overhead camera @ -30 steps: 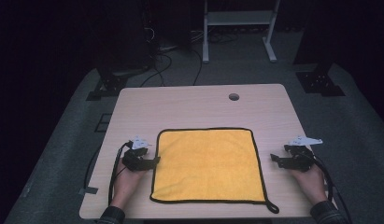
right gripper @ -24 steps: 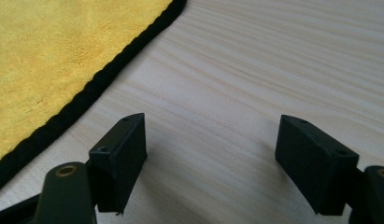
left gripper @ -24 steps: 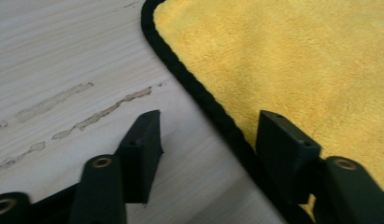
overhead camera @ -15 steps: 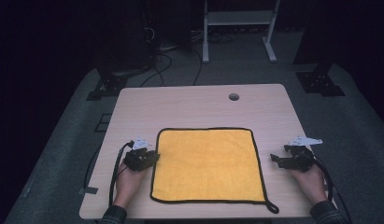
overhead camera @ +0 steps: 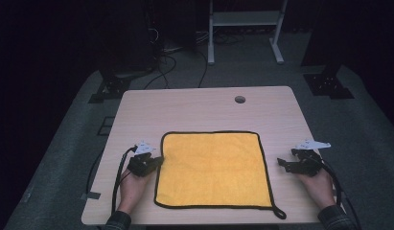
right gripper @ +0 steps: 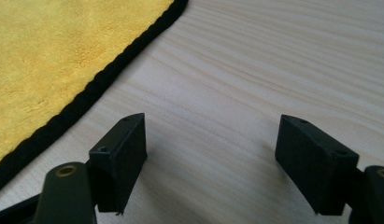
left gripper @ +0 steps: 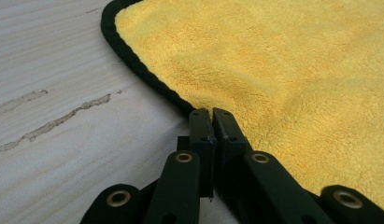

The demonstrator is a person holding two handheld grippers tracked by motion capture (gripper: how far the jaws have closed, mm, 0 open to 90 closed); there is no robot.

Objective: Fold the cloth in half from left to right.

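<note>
Left gripper (left gripper: 211, 114) jaws just closed since 1 second ago, now clamped on the black hem of the yellow cloth (left gripper: 283, 70), right gripper (right gripper: 210, 149) unchanged, jaws apart over bare table (right gripper: 255, 60), cloth just beside its left fingertip (right gripper: 126, 140)

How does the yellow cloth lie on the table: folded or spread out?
Spread out. The yellow cloth lies as one flat square, its black border visible along every side, on the table.

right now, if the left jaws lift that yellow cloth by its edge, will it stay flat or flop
Probably flop: the yellow cloth looks like soft, fluffy microfibre, already puckering where the left gripper, jaws just closed, pinches its black-trimmed edge. It likely drapes and drags across the table. It seems light, and its pile should resist slipping.
</note>
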